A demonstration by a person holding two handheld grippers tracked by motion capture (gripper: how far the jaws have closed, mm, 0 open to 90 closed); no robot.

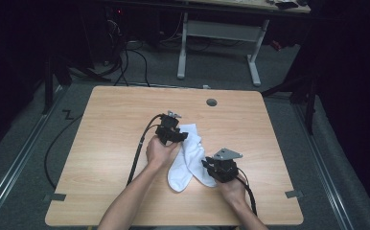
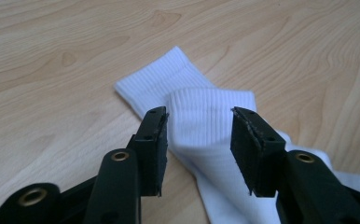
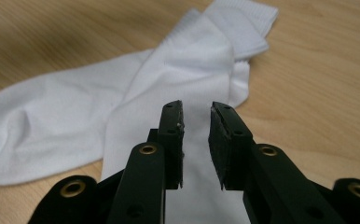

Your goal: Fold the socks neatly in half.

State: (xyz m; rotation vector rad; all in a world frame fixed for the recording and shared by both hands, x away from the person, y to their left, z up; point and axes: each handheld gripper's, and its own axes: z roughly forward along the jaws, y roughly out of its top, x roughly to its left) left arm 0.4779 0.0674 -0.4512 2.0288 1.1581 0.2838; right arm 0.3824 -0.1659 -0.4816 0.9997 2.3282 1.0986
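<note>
Two white socks (image 1: 187, 160) lie overlapped and crossing on the wooden table (image 1: 111, 143), cuffs toward the far side, toes toward the person. My left gripper (image 1: 182, 137) is at the cuff end. In the left gripper view it (image 2: 199, 126) stands open, jaws well apart just above the ribbed cuff of the upper sock (image 2: 206, 107), with nothing pressed between them. My right gripper (image 1: 206, 163) is at the toe end on the right. In the right gripper view it (image 3: 196, 116) is open by a narrow gap over the sock's foot (image 3: 178, 70), holding nothing.
A round cable hole (image 1: 212, 102) sits near the table's far edge. Black cables trail from both grippers, the left one (image 1: 137, 153) across the tabletop. Tape marks (image 1: 294, 194) flag the front corners. A white-legged desk (image 1: 219, 33) stands beyond on the floor.
</note>
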